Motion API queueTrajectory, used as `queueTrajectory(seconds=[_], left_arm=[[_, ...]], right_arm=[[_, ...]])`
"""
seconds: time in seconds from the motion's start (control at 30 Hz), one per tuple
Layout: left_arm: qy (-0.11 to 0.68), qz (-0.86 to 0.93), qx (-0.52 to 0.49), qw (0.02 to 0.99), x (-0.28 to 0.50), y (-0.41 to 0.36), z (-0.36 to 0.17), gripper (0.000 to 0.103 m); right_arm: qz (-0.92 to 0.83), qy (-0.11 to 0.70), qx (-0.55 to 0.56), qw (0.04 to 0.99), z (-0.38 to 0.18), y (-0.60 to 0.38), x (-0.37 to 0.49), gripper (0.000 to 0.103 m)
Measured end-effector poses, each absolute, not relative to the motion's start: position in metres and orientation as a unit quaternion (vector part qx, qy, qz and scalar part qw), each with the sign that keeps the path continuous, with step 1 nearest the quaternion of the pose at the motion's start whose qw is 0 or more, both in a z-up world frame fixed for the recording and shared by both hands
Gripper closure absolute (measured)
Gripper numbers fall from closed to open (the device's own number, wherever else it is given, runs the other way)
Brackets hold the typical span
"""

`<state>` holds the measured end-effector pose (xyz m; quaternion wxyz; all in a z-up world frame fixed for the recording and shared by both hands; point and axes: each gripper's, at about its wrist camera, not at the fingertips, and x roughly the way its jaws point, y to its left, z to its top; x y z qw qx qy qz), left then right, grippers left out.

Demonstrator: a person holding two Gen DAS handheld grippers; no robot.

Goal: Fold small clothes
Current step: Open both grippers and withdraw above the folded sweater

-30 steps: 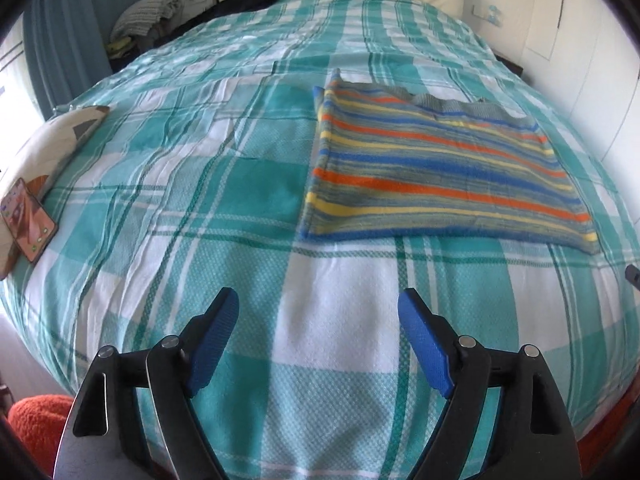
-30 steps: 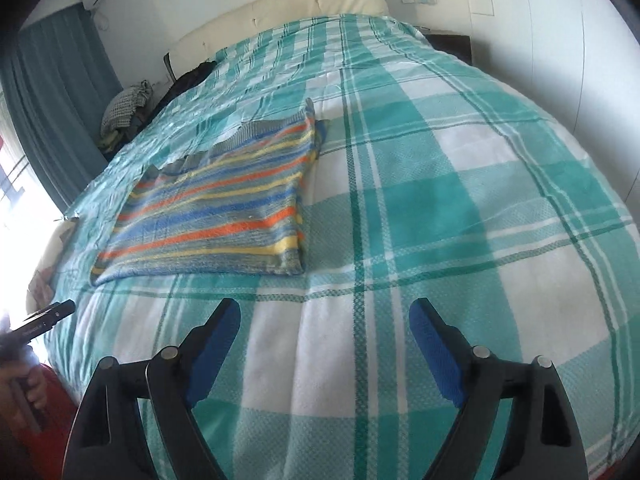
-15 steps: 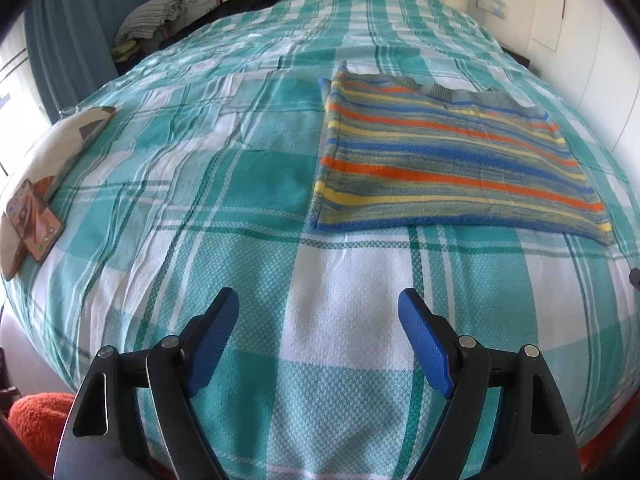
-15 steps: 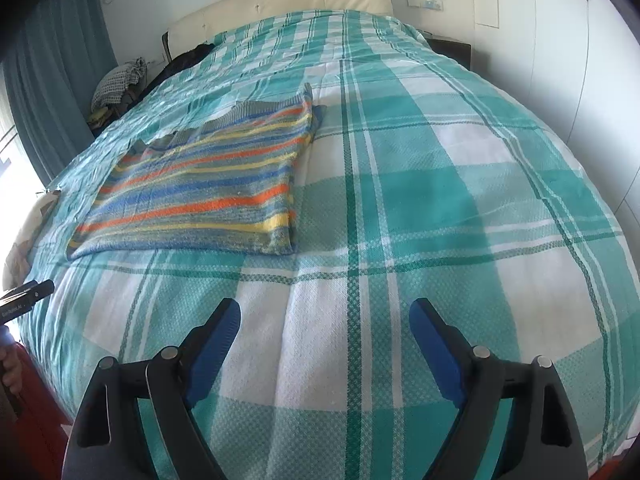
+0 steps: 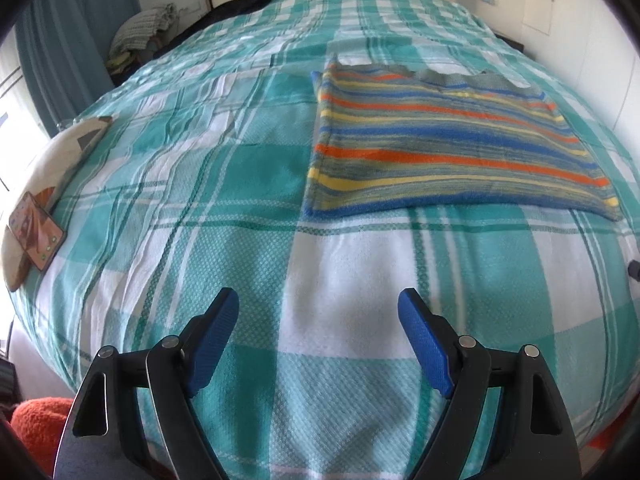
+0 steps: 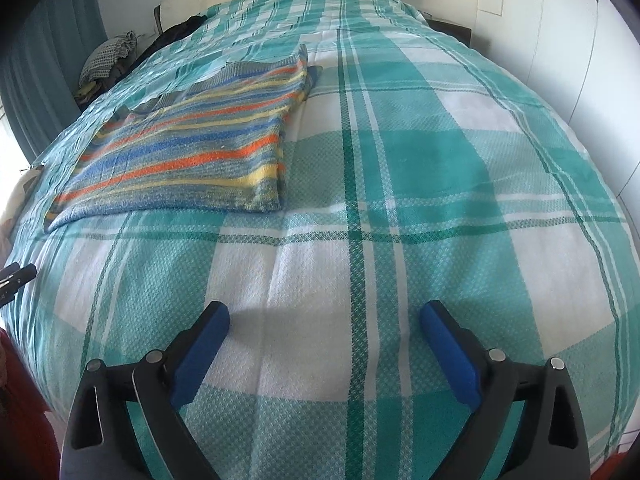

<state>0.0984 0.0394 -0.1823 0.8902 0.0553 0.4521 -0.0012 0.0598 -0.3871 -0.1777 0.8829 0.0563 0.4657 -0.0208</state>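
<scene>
A striped knit garment (image 5: 448, 144) in blue, orange, yellow and grey lies flat, folded into a rectangle, on the teal plaid bedspread (image 5: 224, 184). It also shows in the right wrist view (image 6: 192, 148), at upper left. My left gripper (image 5: 318, 312) is open and empty over the bed's near edge, short of the garment's near hem. My right gripper (image 6: 324, 324) is open and empty, near the bed's front edge, to the right of the garment and well short of it.
A cushion (image 5: 36, 184) with a phone (image 5: 36, 236) on it lies at the bed's left edge. Dark clothes (image 5: 240, 4) and a checked pile (image 5: 140, 32) sit near the headboard. A white wall (image 6: 580, 60) runs along the right side. An orange item (image 5: 36, 424) is below left.
Both grippers have moved a little forward toward the bed, so the garment looks nearer. Both stay open and empty. The garment has not moved.
</scene>
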Motion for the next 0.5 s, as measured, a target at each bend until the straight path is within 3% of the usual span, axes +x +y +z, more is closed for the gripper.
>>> queueTrajectory(seconds=[0.23,0.5], left_arm=[[0.417,-0.122,0.119,0.893,0.082,-0.036,-0.166,0.019],[0.391,-0.28,0.179,0.858,0.108,-0.173,-0.16,0.02]], right_arm=[[-0.023,0.415,0.123,0.901,-0.149,-0.41,0.056,0.007],[-0.023,0.372,0.172,0.912,-0.125,-0.448,0.052,0.007]])
